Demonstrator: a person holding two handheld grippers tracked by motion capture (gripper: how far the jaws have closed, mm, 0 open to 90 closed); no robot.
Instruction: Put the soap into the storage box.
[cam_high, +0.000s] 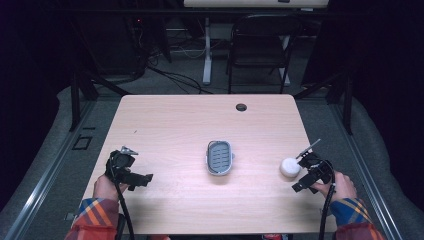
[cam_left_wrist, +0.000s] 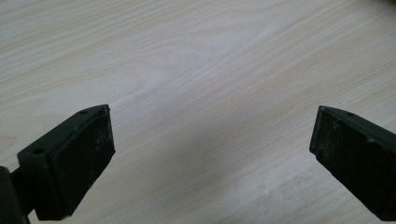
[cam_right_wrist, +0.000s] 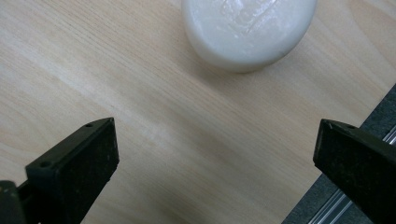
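High view: white round soap bar (cam_high: 290, 167) near the worktop (cam_high: 175, 125) right edge, just beside the right tool (cam_high: 306, 172). Grey soap dish (cam_high: 220, 157) at centre, nothing in it. Left tool (cam_high: 131, 172) near the front-left corner.
Left gripper view: jaws wide, bare wood between.
Right gripper view: jaws wide, soap bar (cam_right_wrist: 247, 30) ahead, untouched.

The high view looks forward and down from above the person's side and takes in the whole table (cam_high: 165, 120). Each gripper view sits close above the wood, looking down along its jaws. The right gripper view shares the soap (cam_right_wrist: 247, 28) (cam_high: 290, 167) with the high view.
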